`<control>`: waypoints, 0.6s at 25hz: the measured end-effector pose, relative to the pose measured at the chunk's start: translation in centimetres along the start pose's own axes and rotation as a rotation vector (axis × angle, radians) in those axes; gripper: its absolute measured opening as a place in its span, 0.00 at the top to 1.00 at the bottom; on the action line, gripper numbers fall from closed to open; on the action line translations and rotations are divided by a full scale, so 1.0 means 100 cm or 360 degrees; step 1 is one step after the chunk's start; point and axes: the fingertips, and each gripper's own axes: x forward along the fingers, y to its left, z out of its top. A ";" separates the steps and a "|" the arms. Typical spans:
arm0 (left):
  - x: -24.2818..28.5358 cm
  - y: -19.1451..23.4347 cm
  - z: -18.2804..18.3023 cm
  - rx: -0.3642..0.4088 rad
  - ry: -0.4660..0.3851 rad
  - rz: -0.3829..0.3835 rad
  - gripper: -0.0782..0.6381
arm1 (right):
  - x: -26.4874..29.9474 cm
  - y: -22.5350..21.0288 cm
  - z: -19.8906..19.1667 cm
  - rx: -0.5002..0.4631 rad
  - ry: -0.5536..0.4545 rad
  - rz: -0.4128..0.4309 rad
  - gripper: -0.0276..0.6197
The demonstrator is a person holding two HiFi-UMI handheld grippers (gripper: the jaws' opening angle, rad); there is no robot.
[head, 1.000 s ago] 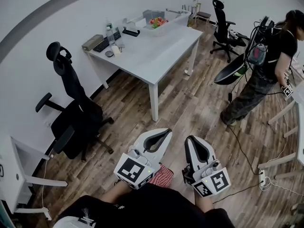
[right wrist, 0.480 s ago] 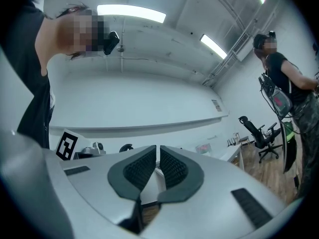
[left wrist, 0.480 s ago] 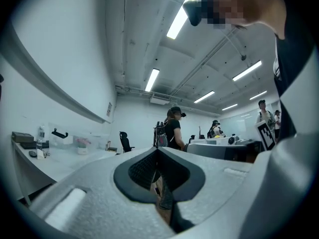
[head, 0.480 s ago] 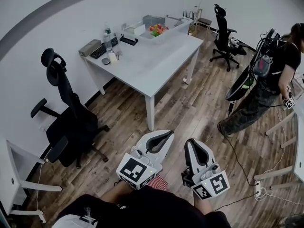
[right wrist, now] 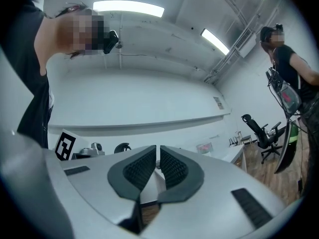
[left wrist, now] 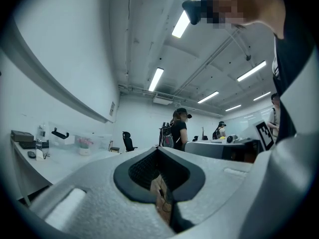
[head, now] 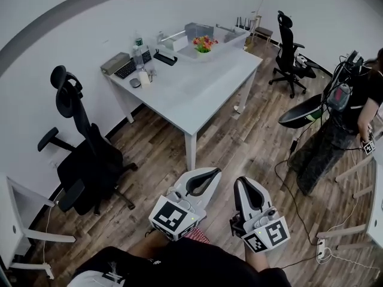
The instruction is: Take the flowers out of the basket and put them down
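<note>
Closer now, the table (head: 197, 82) with what seem flowers (head: 204, 43); left gripper (head: 212, 174) and right gripper (head: 242, 183) both closed, empty.

Left gripper (head: 210, 172) and right gripper (head: 242, 182) low by the body, jaws together, empty. Flowers (head: 204, 42) at far end of white worktop (head: 197, 85), well apart. Black chair (head: 84, 154) at left.

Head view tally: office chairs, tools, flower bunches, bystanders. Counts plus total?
Office chairs: 2
Tools: 2 (left tool, right tool, both shut, empty)
Flower bunches: 1
Bystanders: 1
Total: 6
</note>
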 end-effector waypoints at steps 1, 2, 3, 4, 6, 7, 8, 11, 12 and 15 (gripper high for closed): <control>0.003 0.005 -0.001 -0.0005 0.0001 0.0003 0.88 | 0.005 -0.003 -0.001 -0.0002 0.0010 0.0004 0.94; 0.006 0.010 -0.003 -0.0004 0.0004 0.0006 0.88 | 0.011 -0.006 -0.002 -0.0006 0.0021 0.0010 0.93; 0.009 0.014 -0.003 0.0001 0.0007 0.0012 0.88 | 0.016 -0.009 -0.004 -0.0009 0.0034 0.0017 0.94; 0.012 0.019 -0.004 0.0004 0.0009 0.0020 0.88 | 0.021 -0.012 -0.006 -0.0011 0.0047 0.0024 0.94; 0.018 0.027 -0.005 0.0000 0.0015 0.0037 0.88 | 0.030 -0.019 -0.008 -0.0007 0.0068 0.0033 0.93; 0.021 0.032 -0.005 -0.0004 0.0018 0.0043 0.88 | 0.035 -0.022 -0.009 -0.0004 0.0075 0.0039 0.93; 0.023 0.036 -0.006 -0.0007 0.0020 0.0047 0.88 | 0.040 -0.024 -0.010 -0.0002 0.0082 0.0046 0.93; 0.030 0.053 -0.007 -0.0046 0.0010 0.0057 0.88 | 0.055 -0.030 -0.013 0.0005 0.0103 0.0069 0.93; 0.032 0.058 -0.006 -0.0065 0.0002 0.0061 0.88 | 0.059 -0.032 -0.014 0.0007 0.0108 0.0075 0.93; 0.040 0.067 -0.006 -0.0083 -0.0017 0.0060 0.88 | 0.066 -0.040 -0.014 -0.0005 0.0119 0.0074 0.93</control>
